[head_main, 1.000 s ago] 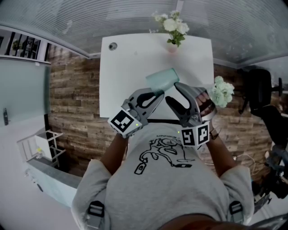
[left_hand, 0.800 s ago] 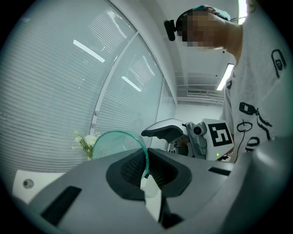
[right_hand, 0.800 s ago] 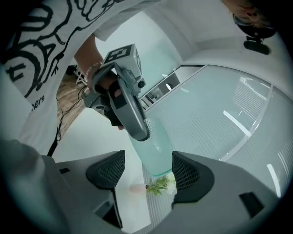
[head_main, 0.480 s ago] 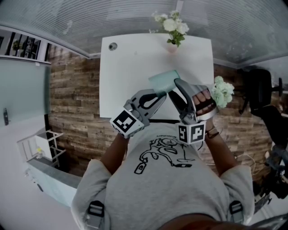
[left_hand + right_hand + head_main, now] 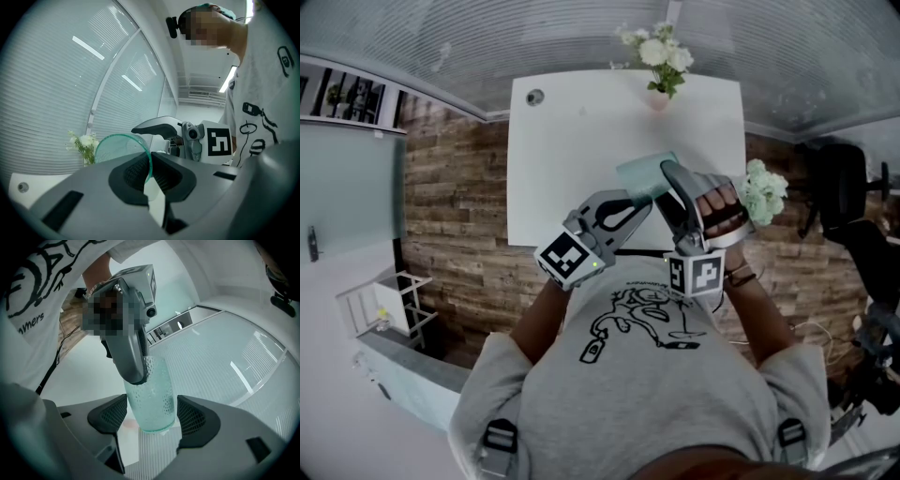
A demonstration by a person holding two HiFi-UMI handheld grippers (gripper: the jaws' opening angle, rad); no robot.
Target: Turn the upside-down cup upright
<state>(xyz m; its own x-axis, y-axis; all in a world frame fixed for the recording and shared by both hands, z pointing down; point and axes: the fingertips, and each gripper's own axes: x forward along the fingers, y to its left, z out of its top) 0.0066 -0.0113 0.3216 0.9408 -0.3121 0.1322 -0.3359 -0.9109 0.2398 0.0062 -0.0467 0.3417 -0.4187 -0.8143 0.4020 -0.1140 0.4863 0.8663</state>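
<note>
The left gripper (image 5: 150, 177) is pinched shut on the thin rim of the cup (image 5: 119, 147), and the right gripper (image 5: 151, 420) stands spread with the cup's dimpled body between its pads, seemingly not pressing. The cup hangs tilted over the near right of the white table (image 5: 572, 159). It looks light, stiff and slick, so the dimpled mid-body seems a surer hold than the rim.

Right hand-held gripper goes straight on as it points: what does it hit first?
Likely the glass cup, already between its open jaws; just behind it, the left hand-held gripper pinching the rim.
</note>
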